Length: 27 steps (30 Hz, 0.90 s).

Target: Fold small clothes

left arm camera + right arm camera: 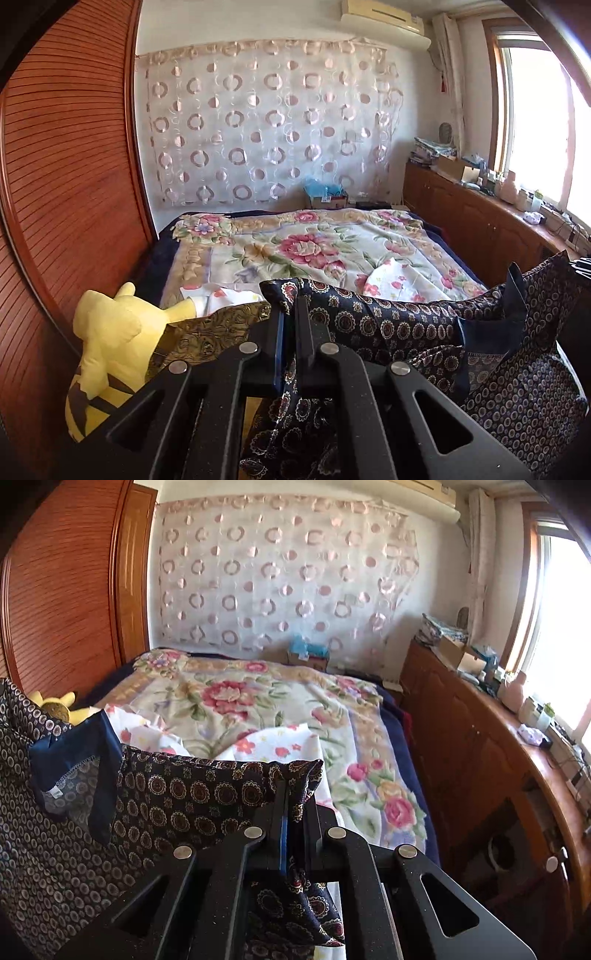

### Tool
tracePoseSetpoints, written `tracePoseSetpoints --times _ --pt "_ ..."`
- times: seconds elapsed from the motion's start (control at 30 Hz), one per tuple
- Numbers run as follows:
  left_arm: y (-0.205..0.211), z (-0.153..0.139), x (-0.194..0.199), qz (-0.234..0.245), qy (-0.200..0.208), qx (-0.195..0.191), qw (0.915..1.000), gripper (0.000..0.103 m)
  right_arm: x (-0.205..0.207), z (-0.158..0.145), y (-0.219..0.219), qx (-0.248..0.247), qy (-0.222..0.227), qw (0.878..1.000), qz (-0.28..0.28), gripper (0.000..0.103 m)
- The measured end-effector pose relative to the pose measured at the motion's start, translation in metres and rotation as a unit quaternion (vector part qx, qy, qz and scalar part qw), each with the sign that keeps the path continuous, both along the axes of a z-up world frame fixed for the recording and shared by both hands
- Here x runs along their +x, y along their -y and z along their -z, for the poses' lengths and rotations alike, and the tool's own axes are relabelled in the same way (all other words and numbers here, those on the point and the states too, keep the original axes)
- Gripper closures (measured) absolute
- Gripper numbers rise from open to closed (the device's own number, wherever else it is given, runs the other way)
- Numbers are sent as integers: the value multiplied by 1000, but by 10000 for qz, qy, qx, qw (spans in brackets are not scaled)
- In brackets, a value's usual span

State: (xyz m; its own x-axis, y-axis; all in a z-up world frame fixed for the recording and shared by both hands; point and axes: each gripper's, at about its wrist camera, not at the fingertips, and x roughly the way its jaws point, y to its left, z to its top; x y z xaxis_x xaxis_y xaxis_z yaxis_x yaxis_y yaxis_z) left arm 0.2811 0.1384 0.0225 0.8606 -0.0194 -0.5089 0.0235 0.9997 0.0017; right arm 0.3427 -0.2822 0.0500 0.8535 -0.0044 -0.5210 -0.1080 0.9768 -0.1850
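We have the dark patterned garment [388, 321] strung between both grippers, long axis running left gripper [290, 291] to right gripper [291, 779]. Both sets of jaws are clamped on its top corners. The bed [295, 251] lies ahead and below, with neither hand clearly nearer.

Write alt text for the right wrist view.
The right gripper is shut on a corner of a dark patterned garment, held stretched above a floral bedspread. A wooden cabinet runs beneath the window on the right.

A floral-covered bed [295, 251] sits between a wooden wardrobe [74, 166] and a sunlit window [535, 122].
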Motion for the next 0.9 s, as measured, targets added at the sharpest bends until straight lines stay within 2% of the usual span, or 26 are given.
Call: tracePoseSetpoints --times 0.23,0.3,0.37,0.43,0.53,0.67,0.77,0.9 --pt "2 28 30 41 -446 58 9990 96 14 8 20 104 -448 9989 44 98" --pt "1 34 34 168 -574 0 9982 88 21 11 22 186 -596 9980 18 97" --pt "1 35 35 273 -645 -74 9975 76 19 11 22 251 -728 9970 -21 93" --pt "-1 35 33 357 -669 -150 9970 68 14 11 21 240 -809 9964 -98 90" --pt "-3 36 24 486 -710 -157 9962 65 1 9 19 223 -907 9953 -246 79" --pt "-3 38 17 591 -784 -32 9952 65 -13 -4 17 154 -807 9963 -238 69" --pt "-3 39 14 591 -787 -42 9951 65 -19 -29 7 243 -545 9976 -345 64" --pt "3 44 14 631 -848 60 9944 65 -17 -50 -19 426 -407 9957 -711 59"
